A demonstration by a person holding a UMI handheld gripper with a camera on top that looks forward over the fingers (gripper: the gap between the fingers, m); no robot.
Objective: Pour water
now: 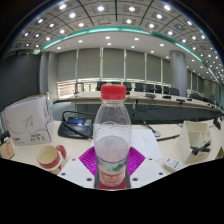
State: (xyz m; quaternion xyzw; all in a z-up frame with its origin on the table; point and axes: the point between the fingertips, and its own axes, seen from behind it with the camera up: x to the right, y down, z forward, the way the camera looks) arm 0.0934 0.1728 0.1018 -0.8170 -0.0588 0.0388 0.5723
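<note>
A clear plastic water bottle with a red cap and a red and green label stands upright between my gripper's two fingers. The magenta pads press against both sides of its lower body, so the gripper is shut on the bottle. The bottle holds water up to near its shoulder. To its left, on the white table, stands a small cup with a reddish rim and a pale inside.
A white box or carton stands at the left behind the cup. A dark bag lies on the table beyond. Papers and small items lie at the right. Office chairs and windows fill the far room.
</note>
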